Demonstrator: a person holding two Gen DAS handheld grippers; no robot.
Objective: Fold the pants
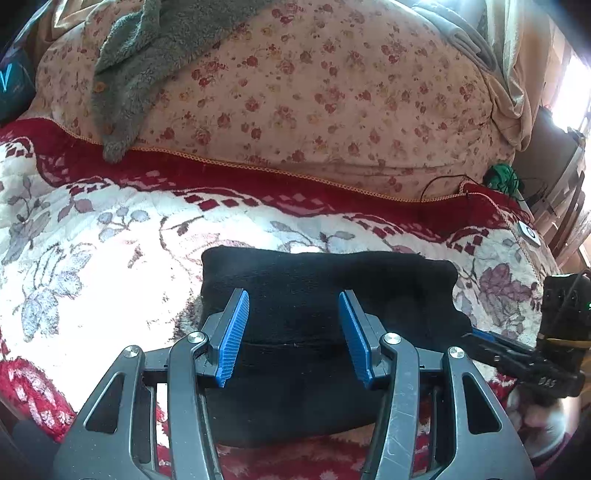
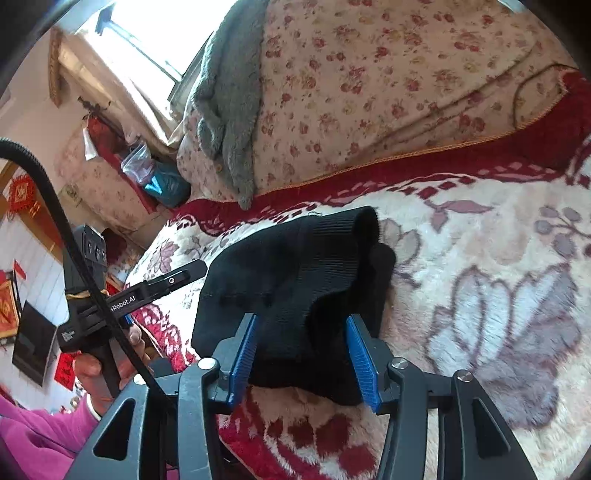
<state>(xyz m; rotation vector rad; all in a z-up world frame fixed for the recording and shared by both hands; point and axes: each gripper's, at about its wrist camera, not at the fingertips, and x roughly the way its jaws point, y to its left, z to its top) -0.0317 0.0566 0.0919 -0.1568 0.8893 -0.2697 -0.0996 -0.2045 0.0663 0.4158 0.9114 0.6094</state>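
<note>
Black pants [image 1: 325,295] are seen folded into a compact bundle, lying on a white and red floral blanket [image 1: 92,240] on the bed. In the left wrist view, the left gripper [image 1: 293,328] is held low over the near half of the bundle, its jaws set apart with the blue pads [image 1: 234,332] clear of each other; black fabric is seen between them, but whether it is pressed cannot be told, and no pinch is shown. In the right wrist view, the right gripper [image 2: 301,354] is placed at the near edge of the bundle, jaws parted, with cloth lying between the blue pads [image 2: 245,354]; no fold of it is squeezed. The ribbed cuff end [image 2: 354,229] of the pants is turned toward the far side in that view. The left gripper is also seen from the side at the left of the right wrist view [image 2: 173,280], held by a hand [image 2: 110,365] with a pink sleeve [image 2: 40,435]. A pale floral quilt [image 1: 314,92] is heaped behind the blanket, with a grey fleece cloth [image 1: 147,55] draped over it. A bright window [image 2: 147,33] is seen at the upper left of the right wrist view.
</note>
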